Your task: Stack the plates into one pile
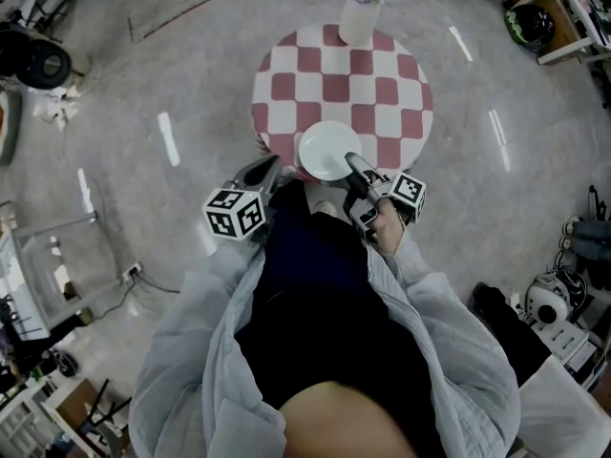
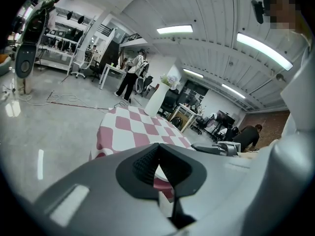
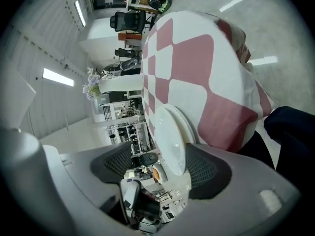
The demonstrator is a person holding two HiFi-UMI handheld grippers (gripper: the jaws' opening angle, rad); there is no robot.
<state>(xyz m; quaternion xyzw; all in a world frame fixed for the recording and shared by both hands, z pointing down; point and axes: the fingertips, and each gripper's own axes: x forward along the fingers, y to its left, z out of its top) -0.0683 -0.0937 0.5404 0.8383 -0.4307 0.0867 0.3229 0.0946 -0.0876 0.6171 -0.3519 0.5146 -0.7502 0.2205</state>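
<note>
A pile of white plates sits at the near edge of a round table covered in a red and white checked cloth. My right gripper reaches the pile's near right rim. In the right gripper view the pile shows two plates, one upon the other, and its rim lies between the jaws of my right gripper. The jaws stand open, with a gap between one pad and the plate. My left gripper hovers at the table's near left edge, shut and empty.
A white vase with pale purple flowers stands at the table's far side. Grey floor surrounds the table. Shelves, chairs and equipment line the room's edges. A person stands far off by a desk.
</note>
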